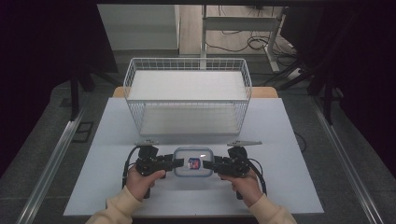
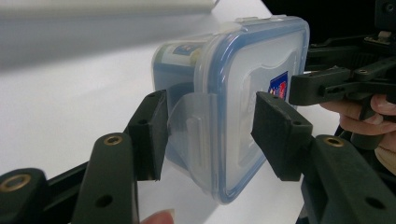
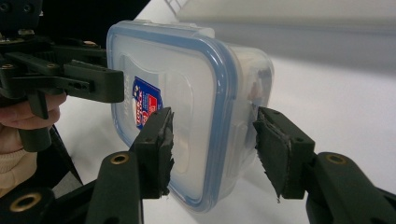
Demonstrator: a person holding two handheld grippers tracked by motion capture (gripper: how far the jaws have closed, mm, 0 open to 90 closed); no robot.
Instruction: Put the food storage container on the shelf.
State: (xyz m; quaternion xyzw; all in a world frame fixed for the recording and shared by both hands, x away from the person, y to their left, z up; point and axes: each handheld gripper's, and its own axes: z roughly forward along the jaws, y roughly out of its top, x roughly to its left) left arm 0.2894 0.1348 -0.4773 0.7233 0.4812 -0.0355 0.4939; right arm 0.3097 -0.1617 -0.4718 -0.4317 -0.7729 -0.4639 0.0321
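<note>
White tabletop [image 1: 116,186] spreads wide and bare around the work, its near edge just behind the person's sleeves. Near that edge, the left gripper [image 1: 179,163] and the right gripper [image 1: 208,164] each clamp an opposite end of a clear food container [image 1: 194,163], rectangular with a blue-rimmed lid and a red-and-blue label. Farther back stands a white wire basket [image 1: 187,95], well apart from it, near the far edge.
</note>
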